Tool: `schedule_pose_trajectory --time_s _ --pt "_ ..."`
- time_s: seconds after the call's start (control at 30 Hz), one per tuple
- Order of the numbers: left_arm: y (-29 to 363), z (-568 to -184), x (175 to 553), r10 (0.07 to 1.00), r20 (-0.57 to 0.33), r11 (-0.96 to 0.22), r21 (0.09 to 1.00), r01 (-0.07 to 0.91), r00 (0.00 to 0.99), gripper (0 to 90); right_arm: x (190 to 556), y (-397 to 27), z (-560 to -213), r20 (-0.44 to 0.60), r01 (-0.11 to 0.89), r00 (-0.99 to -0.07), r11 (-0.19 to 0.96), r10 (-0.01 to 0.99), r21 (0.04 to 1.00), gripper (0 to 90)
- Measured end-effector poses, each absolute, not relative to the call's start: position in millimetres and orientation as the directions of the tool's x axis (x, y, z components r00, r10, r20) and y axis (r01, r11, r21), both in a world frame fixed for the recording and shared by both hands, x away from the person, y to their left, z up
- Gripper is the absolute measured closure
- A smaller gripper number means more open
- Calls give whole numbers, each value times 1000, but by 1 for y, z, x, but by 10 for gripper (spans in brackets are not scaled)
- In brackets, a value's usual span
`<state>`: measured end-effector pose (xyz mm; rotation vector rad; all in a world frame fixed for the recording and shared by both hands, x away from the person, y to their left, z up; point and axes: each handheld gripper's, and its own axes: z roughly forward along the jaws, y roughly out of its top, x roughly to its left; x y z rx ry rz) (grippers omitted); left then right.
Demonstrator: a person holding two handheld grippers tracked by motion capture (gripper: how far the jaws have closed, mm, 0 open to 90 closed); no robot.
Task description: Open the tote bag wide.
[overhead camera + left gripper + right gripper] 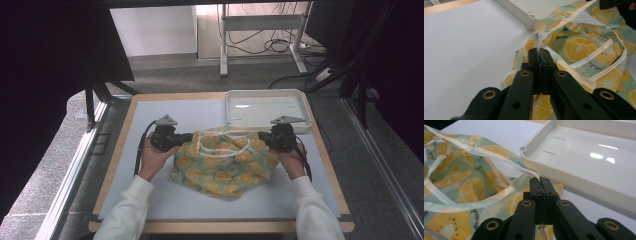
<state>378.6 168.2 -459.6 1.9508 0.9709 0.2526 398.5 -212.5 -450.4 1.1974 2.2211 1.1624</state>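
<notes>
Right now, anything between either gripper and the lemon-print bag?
Nothing visible. The left gripper is shut on the pale trim of the lemon-print bag at its left side, and the right gripper is shut on the trim at its right side. The white tray sits just behind, apart from both grips.

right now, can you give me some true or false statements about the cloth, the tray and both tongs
1. The left tongs are shut on the edge of the lemon-print cloth. True.
2. The right tongs stand wide open above the cloth. False: they are shut on the cloth's pale edging.
3. The white tray holds the cloth. False: the tray has nothing in it, and the cloth lies on the table in front of it.
4. The cloth shows yellow citrus slices on a pale green ground. True.
5. The tray sits at the far right corner of the table in the high view. True.
6. The cloth is folded into a neat square. False: it lies rumpled.
</notes>
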Motion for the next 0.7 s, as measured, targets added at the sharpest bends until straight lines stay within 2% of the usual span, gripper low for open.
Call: schedule_pose_trajectory --time_s 0.7 --pt "181 -448 371 700 -210 -240 832 501 683 900 386 -219 -430 85 453 -603 253 793 855 888"
